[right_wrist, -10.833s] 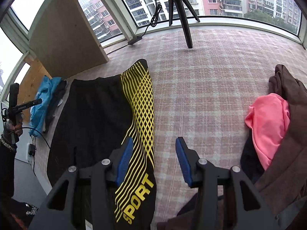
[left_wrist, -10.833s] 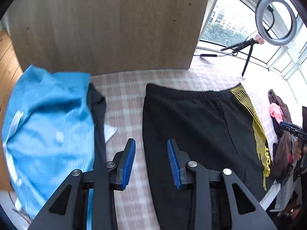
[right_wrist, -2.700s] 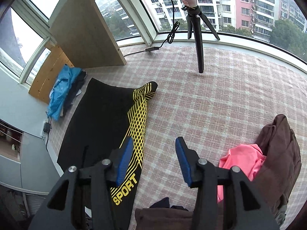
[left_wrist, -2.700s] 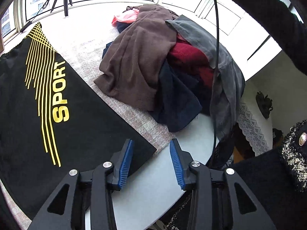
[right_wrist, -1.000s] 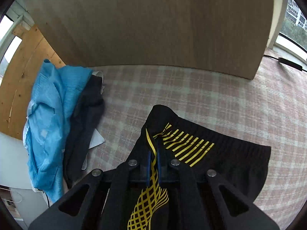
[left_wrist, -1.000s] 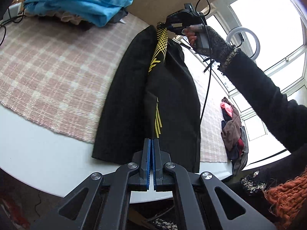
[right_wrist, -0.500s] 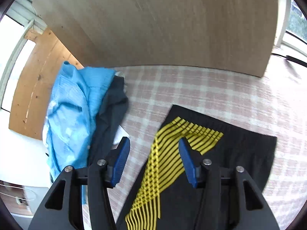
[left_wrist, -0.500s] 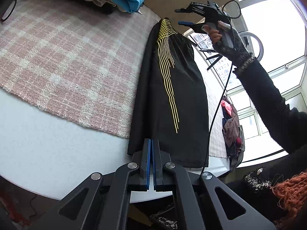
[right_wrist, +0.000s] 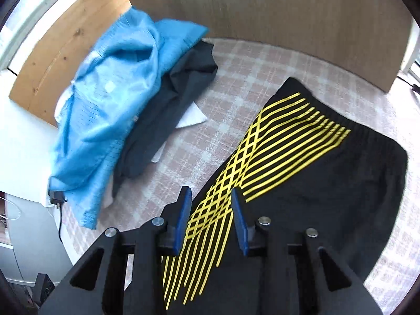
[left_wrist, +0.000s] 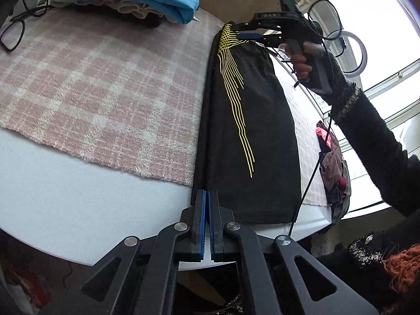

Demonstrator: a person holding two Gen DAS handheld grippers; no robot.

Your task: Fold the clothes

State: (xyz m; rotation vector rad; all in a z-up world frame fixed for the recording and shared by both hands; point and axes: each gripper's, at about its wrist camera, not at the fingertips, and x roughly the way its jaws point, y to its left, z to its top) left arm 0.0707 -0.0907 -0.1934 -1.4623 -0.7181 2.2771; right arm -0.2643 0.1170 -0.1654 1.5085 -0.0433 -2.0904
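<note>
Black sport trousers with yellow stripes (left_wrist: 252,131) lie folded lengthwise on the pink plaid cloth (left_wrist: 105,92), waistband far, hem near. My left gripper (left_wrist: 207,204) is nearly shut at the hem's near left corner; whether it pinches the fabric I cannot tell. My right gripper (right_wrist: 211,204) is open, hovering just above the striped waistband end (right_wrist: 286,136). It also shows in the left wrist view (left_wrist: 246,31), held by a hand over the waistband.
A stack with a blue shirt (right_wrist: 118,92) on a dark garment (right_wrist: 178,105) lies left of the trousers. A wooden board (right_wrist: 288,13) stands behind. A pile of unfolded clothes (left_wrist: 333,162) sits at the far right. The white table edge (left_wrist: 78,210) is near.
My right gripper opened and let go of the waistband, which now lies flat. The trousers went from lifted to folded in half. My left gripper stays at the hem.
</note>
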